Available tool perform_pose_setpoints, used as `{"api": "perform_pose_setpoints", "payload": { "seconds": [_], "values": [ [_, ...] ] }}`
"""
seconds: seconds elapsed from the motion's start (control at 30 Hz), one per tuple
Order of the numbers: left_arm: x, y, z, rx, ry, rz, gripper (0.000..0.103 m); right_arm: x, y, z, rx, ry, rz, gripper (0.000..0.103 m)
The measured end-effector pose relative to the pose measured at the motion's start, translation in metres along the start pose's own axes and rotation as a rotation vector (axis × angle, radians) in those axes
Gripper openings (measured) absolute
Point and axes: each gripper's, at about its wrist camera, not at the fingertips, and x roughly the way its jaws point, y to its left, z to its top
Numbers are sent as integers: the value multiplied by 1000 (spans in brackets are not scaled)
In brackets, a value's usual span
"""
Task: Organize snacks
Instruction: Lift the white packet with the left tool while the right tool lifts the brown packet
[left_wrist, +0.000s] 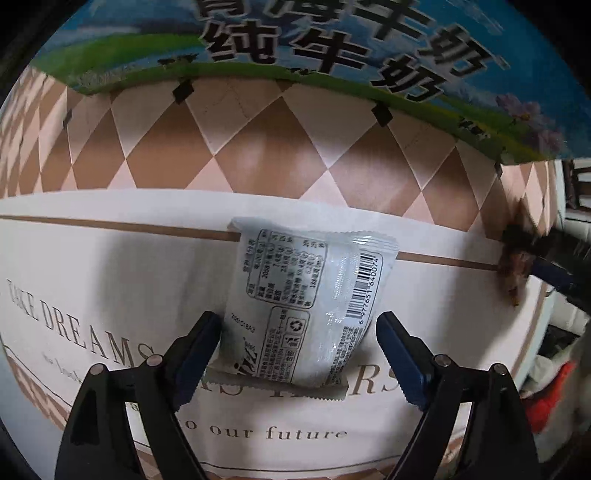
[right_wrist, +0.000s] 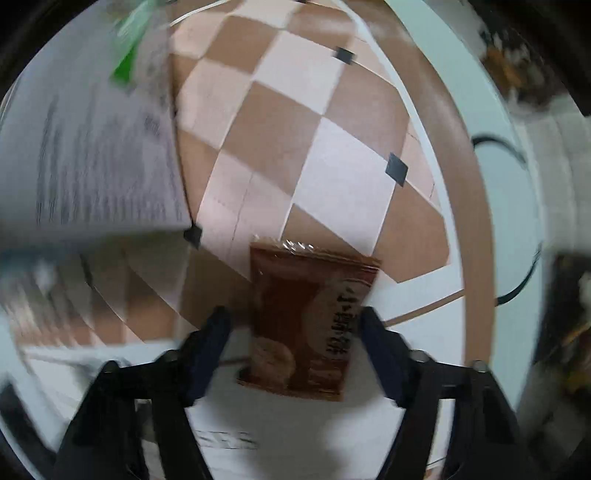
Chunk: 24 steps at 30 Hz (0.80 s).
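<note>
Plainly, "to our future" on tablecloth (left_wrist: 147, 258).

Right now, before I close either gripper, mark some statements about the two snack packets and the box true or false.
1. A white packet lies between the left gripper's fingers. True.
2. The white packet shows a barcode. True.
3. The packet at the right gripper is green. False: the brown packet lies there.
4. The right gripper is clamped shut on its packet. False: both fingers stand apart from it.
5. The milk carton box rests on bare wood. False: it sits on a tablecloth of brown and pale diamonds.
</note>
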Motion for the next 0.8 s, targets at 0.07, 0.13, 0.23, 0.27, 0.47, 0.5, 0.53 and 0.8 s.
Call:
{"api": "perform_pose_setpoints", "payload": {
  "seconds": [0.07,0.13,0.23,0.27,0.47,0.5,0.53,0.8],
  "values": [
    [1,4,2,2,14,-15,86,-1,9,-13,-79,1,-5,60],
    [2,8,2,7,21,-17,86,1,16,-32,-153,28,-2,60],
    [4,9,2,18,26,-4,86,3,28,-70,-292,57,-24,60],
    [5,8,4,29,32,14,86,5,33,-78,-326,68,-30,60],
    [7,-18,-1,121,-13,141,79,5,39,-108,-372,85,-44,65],
    [5,-19,0,132,-27,146,74,4,36,-110,-340,83,-31,66],
    [4,-20,-2,142,-30,144,71,2,34,-110,-304,74,-18,66],
    [14,14,-44,112,31,146,70,-11,2,-118,-246,90,36,59]
  ]
}}
